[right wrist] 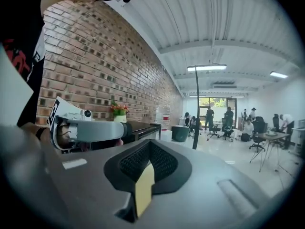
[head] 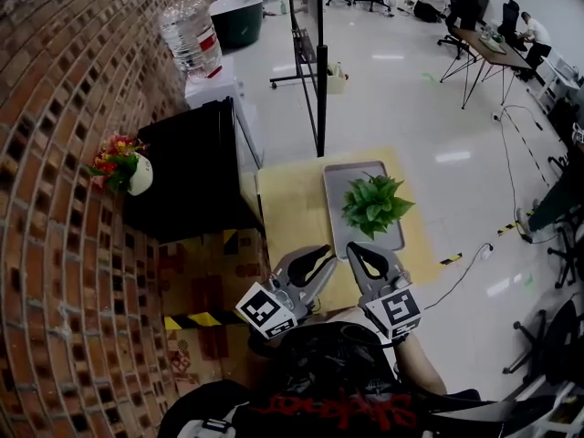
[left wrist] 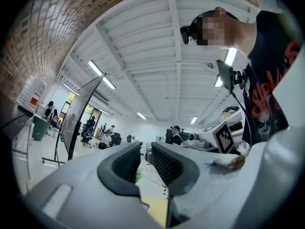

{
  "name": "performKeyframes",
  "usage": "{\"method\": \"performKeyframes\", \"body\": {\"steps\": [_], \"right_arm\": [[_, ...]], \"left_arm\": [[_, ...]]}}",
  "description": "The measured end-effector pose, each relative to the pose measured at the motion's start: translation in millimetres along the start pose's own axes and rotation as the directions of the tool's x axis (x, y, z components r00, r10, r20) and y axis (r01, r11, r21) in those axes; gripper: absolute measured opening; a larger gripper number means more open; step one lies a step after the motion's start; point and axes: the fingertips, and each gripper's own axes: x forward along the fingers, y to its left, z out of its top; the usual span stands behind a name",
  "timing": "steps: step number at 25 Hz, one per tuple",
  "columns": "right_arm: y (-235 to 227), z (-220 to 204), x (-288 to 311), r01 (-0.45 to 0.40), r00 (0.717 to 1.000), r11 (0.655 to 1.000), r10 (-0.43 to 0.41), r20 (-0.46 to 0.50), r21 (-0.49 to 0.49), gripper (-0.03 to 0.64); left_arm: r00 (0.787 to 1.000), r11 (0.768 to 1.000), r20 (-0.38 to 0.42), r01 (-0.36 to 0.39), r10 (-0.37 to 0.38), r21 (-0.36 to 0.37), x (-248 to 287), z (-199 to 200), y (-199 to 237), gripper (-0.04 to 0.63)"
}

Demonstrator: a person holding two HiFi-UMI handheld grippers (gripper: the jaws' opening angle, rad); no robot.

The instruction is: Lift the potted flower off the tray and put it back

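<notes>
Potted flower point(head: 374, 205) stands on the tray point(head: 342, 179), just ahead of the right claw point(head: 360, 252) and a little further ahead of the left claw point(head: 319, 255), touched by neither. Its pot is hidden under the leaves, so a reach from here could close on foliage, tearing it or tipping the plant on the lift. The right claw is pressed together with nothing in it and would only shove the plant unless it spreads first. The left claw stands slightly apart, empty, probably too narrow for a pot. Both are held side by side close to the person's chest, above the near end of the surface point(head: 287, 203), pointing roughly level toward the tray.
</notes>
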Motion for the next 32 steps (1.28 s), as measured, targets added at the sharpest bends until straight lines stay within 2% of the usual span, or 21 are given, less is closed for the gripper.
{"method": "performKeyframes", "body": {"steps": [6, 15, 23, 28, 32], "right_arm": [[8, -8, 6, -0.005, 1.000, 0.999, 0.005, -0.012, 0.032, 0.002], [6, -13, 5, -0.001, 1.000, 0.998, 0.002, -0.017, 0.056, 0.002], [2, -15, 0, 0.015, 1.000, 0.997, -0.013, -0.019, 0.071, 0.002], [9, -14, 1, 0.010, 1.000, 1.000, -0.010, -0.025, 0.003, 0.000], [14, -17, 4, -0.002, 1.000, 1.000, 0.002, -0.022, 0.010, 0.000]], "left_arm": [[0.999, 1.000, -0.034, 0.000, -0.001, -0.026, -5, -9, -4, 0.000], [0.998, 0.997, -0.064, -0.034, 0.030, -0.066, -7, -16, 1, 0.000], [0.997, 0.995, -0.077, -0.003, -0.005, -0.095, 1, -20, -7, 0.000], [0.997, 0.993, -0.062, 0.027, -0.035, -0.117, 2, -18, -12, 0.000], [0.997, 0.994, -0.066, 0.027, -0.034, -0.105, 1, -19, -11, 0.000]]}}
